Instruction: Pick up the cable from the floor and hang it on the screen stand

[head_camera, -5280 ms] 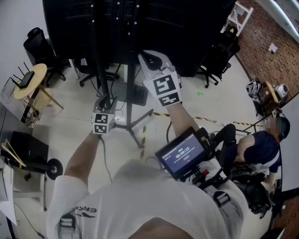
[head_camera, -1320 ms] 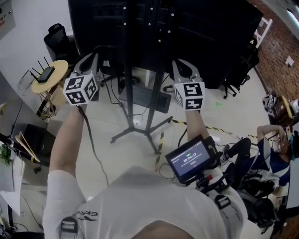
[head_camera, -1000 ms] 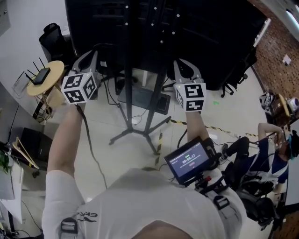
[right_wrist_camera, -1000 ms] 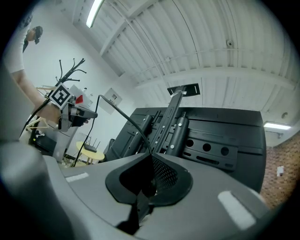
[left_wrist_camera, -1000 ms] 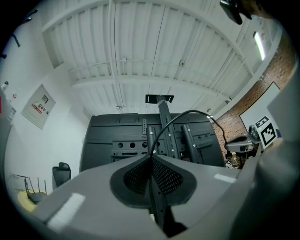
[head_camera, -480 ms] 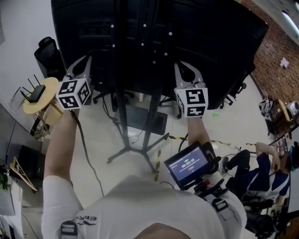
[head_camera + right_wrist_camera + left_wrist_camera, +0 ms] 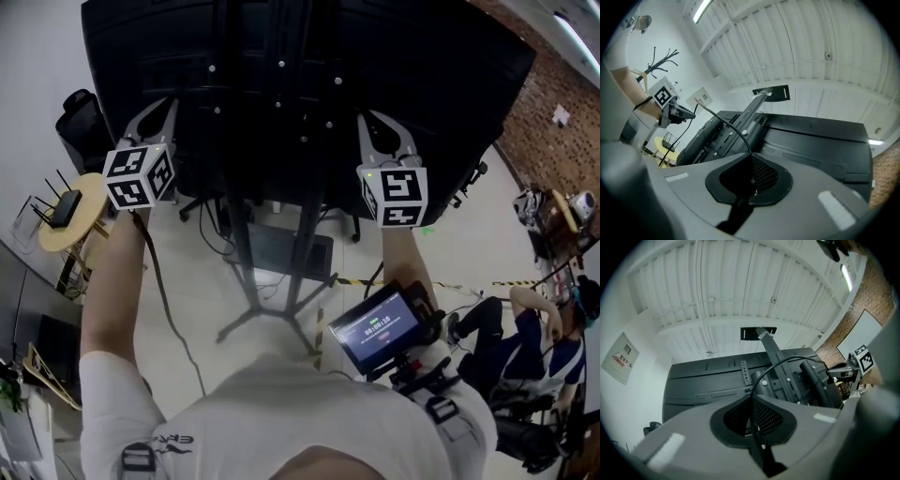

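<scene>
A thin black cable (image 7: 783,362) runs in an arc between my two grippers, across the back of the big black screen (image 7: 309,75). My left gripper (image 7: 157,112) is shut on one part of it (image 7: 752,401). From there the cable's loose length (image 7: 167,300) hangs down past the person's left arm. My right gripper (image 7: 380,127) is shut on the cable (image 7: 726,123) too, seen at its jaws (image 7: 752,164). Both grippers are raised at the screen's lower edge, either side of the screen stand's post (image 7: 302,234). The stand's mounting bracket (image 7: 776,352) shows just past the arc.
The stand's legs (image 7: 251,322) spread over the floor, with a dark flat box (image 7: 281,248) between them. A round yellow table with a router (image 7: 64,208) and a black chair (image 7: 75,117) stand at left. A person (image 7: 530,323) sits at right. Striped tape (image 7: 370,280) lies on the floor.
Both grippers have risen with the cable from near the stand's base to the screen's lower edge, and moved apart. The screen now fills more of the head view.
</scene>
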The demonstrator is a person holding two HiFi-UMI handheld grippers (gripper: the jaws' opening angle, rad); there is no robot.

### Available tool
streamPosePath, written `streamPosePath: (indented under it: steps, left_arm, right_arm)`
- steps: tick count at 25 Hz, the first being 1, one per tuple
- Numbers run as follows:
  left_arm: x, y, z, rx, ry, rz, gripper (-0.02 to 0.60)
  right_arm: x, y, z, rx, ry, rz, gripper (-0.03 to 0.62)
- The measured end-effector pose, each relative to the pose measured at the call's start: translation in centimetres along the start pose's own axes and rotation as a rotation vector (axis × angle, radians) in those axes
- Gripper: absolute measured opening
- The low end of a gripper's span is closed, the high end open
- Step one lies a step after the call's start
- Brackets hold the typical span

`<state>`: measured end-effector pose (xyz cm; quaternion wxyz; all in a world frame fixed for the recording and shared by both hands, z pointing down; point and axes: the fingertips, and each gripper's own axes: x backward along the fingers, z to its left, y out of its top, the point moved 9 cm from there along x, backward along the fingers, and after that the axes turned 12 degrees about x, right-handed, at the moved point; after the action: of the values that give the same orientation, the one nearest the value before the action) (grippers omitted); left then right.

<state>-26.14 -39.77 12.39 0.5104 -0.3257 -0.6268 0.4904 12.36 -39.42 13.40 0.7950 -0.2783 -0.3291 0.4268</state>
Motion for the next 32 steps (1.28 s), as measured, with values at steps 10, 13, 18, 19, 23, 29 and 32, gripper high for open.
streamPosePath:
  steps: [10,13,18,19,23,29,32]
  left_arm:
    - [-4.8,1.9,1.7,-0.016,-0.090,-0.006,0.009]
    - [-6.0,2.6,1.3,-0.025,-0.099,-0.002,0.009]
    - [-8.3,2.9,1.7,-0.027,-0.116,0.026,0.010]
    - [-8.6,3.0,1.7,-0.031,-0.116,0.035,0.009]
    - [-9.5,3.3,1.6,-0.061,-0.099,0.071,0.009]
    - [-10.7,3.6,2.5,-0.073,-0.071,0.134,0.009]
    - [-11.2,3.4,2.6,-0.091,-0.054,0.165,0.009]
  right_arm:
    - [-2.1,2.5,-1.9,0.075,-0.117,0.036,0.021]
    - [-2.3,3.0,-3.2,0.099,-0.145,0.044,0.021]
    - [-3.4,3.6,-4.5,0.123,-0.187,0.058,0.021]
    - [-3.6,3.7,-4.7,0.131,-0.195,0.064,0.021]
    - [-4.2,4.0,-4.9,0.182,-0.216,0.095,0.021]
    - [-5.8,4.7,-4.1,0.265,-0.223,0.173,0.021]
    - [-6.4,4.9,-3.8,0.324,-0.218,0.227,0.021]
